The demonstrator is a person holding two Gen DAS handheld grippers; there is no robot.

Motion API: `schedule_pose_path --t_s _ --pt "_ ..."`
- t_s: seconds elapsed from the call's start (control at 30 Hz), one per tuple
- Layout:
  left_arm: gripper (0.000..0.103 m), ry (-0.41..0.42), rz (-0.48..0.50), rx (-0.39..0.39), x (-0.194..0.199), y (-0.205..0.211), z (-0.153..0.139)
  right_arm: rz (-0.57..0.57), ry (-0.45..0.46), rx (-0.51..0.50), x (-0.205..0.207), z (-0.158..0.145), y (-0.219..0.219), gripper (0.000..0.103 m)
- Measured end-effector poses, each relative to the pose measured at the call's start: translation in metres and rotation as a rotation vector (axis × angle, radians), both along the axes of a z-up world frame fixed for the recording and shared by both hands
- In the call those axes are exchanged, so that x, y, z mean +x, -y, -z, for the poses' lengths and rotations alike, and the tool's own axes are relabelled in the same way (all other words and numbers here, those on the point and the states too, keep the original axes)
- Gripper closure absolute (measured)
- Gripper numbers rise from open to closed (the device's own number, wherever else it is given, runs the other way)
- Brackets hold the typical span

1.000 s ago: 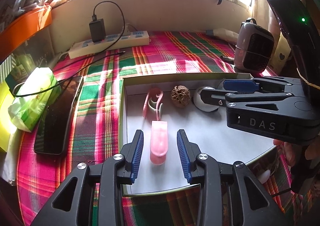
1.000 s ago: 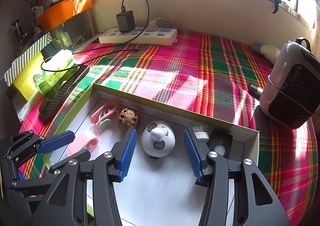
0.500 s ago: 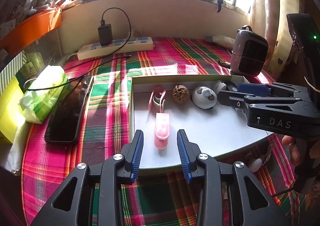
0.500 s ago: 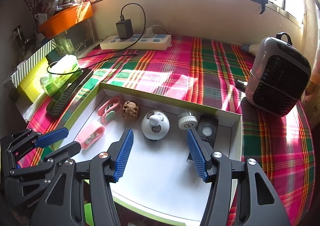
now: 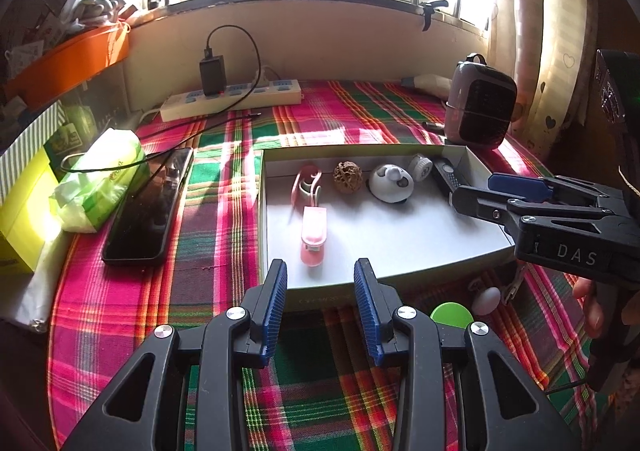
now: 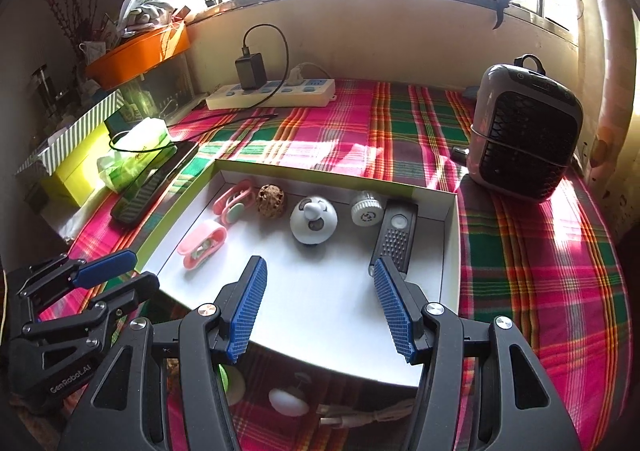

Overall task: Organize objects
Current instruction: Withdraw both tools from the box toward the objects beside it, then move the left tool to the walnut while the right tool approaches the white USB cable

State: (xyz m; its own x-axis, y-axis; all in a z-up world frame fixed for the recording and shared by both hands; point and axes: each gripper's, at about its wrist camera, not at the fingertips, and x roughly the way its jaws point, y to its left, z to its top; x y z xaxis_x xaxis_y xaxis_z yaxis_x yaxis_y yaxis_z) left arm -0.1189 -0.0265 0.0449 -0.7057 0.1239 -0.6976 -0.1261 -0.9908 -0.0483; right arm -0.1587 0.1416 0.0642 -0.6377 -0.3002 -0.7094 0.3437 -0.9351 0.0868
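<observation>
plaid cloth [image 5: 224, 291], tray [image 5: 262, 211] just beyond both gaping jaws

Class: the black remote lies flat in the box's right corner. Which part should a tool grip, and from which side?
Probably the black remote at its near end, from above, fingers across the narrow width. It lies flat and long; the far end crowds the box wall and white dial.

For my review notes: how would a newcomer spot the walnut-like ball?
Find the shallow white-floored box on the plaid cloth. Along its far wall runs a row of small items; the brown wrinkled walnut-like ball is second from the left. It is the only brown, rough-textured piece, between a pink looped clip and a white dome-shaped gadget.
</observation>
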Motion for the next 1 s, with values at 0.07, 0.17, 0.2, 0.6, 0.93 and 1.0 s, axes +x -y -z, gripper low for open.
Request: schedule_pose_path --t_s 0.07,0.17,0.2,0.6,0.93,1.0 --pt "0.07 0.001 0.001 -0.001 0.004 0.0 0.0 0.005 -0.012 0.007 0.007 -0.001 -0.002 0.046" --pt "0.07 0.001 0.004 0.005 0.01 0.0 0.001 0.012 -0.029 -0.004 0.017 -0.005 -0.006 0.046" --pt "0.07 0.002 0.005 0.006 0.012 0.0 0.001 0.015 -0.031 -0.008 0.021 -0.005 -0.008 0.046" --pt "0.07 0.03 0.047 0.042 0.033 0.0 0.011 0.081 -0.043 -0.001 0.054 0.003 -0.029 0.046" --pt "0.067 0.053 0.095 0.087 0.038 -0.006 0.019 0.132 -0.016 0.027 0.067 0.02 -0.042 0.046" --pt "0.067 0.059 0.104 0.082 0.038 -0.009 0.021 0.137 0.001 0.025 0.066 0.025 -0.043 0.046"
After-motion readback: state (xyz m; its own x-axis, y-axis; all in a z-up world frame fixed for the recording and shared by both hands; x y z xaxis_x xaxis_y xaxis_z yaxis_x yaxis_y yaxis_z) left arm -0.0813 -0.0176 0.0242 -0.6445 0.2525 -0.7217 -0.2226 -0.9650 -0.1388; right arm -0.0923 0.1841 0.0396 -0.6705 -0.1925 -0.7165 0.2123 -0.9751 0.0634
